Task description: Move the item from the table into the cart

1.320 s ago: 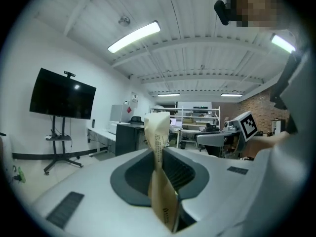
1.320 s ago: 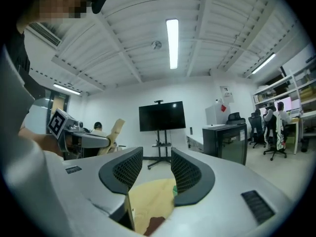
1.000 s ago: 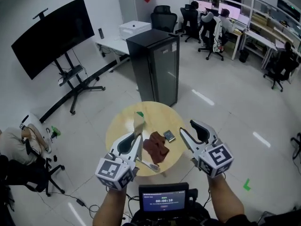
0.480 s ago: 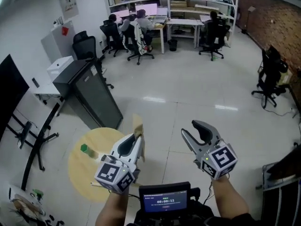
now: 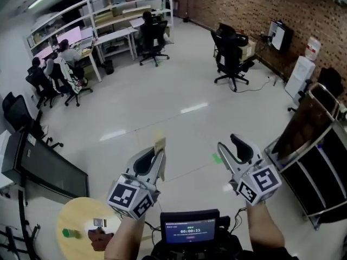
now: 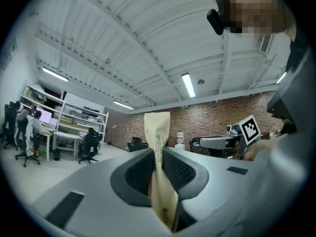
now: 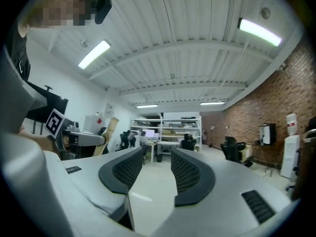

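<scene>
Left gripper (image 5: 154,160) is clamped narrow on a slim beige paper packet (image 5: 160,144), held upright with its serrated top edge above the jaws. The packet carries fine dark print down its face (image 6: 157,143), too small to read.

Right gripper (image 5: 230,145) is empty, with its jaws apart and bare floor between them (image 7: 155,171).

Black-and-white square markers show on both gripper cubes.

Dark metal shelf cart (image 5: 327,97) stands at the right, apart from both grippers. Round yellow wooden table (image 5: 69,216) is at lower left.
</scene>
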A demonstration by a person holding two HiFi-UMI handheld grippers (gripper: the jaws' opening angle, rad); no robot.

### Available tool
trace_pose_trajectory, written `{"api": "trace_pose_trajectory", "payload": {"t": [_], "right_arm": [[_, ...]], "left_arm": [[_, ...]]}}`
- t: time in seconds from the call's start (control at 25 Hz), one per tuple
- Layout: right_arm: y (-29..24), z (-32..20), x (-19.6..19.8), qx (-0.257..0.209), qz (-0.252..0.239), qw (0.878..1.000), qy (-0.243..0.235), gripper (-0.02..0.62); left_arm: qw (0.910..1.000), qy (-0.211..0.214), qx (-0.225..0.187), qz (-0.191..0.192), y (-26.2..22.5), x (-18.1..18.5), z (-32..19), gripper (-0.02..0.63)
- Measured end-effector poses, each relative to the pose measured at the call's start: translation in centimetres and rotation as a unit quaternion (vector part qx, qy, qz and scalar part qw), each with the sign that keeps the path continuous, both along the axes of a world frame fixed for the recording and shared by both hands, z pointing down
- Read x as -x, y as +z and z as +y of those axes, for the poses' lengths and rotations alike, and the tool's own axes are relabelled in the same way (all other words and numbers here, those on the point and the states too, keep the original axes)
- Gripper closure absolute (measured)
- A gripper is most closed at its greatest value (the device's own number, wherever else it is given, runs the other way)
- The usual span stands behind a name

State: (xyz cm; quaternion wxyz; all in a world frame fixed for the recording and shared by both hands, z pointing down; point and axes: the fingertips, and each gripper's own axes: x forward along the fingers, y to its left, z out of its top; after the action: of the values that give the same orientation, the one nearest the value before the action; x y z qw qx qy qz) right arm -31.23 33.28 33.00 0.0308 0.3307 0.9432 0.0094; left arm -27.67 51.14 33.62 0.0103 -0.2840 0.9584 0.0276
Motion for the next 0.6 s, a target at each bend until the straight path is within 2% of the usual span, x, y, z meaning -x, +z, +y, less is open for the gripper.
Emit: {"api": "trace_pose_trajectory", "payload": {"t": [0.12,0.24,0.48,0.6], "right_arm": [[0.7,-7.9,3.1,-0.002,0.011,0.997,0.082,0.425],[1.0,-18.1,5.7,-0.003,0.006,0.989,0.151,0.425],[0.4,-40.6,9.3,0.004,-0.004,0.968,0.251,0.425],[0.6,-50.9,11.0,0.001,-0.003,0.956,0.293,0.425]], "left_arm": [[0.9977,0.067,-0.005,0.006,0.5,5.5,-6.8,0.541],[0.9909,0.134,-0.006,0.002,0.8,11.1,-16.6,0.541],[0.9718,0.236,-0.010,0.002,-0.2,19.3,-39.9,0.541],[0.9581,0.286,-0.013,0.004,-0.4,23.0,-51.2,0.540]]}}
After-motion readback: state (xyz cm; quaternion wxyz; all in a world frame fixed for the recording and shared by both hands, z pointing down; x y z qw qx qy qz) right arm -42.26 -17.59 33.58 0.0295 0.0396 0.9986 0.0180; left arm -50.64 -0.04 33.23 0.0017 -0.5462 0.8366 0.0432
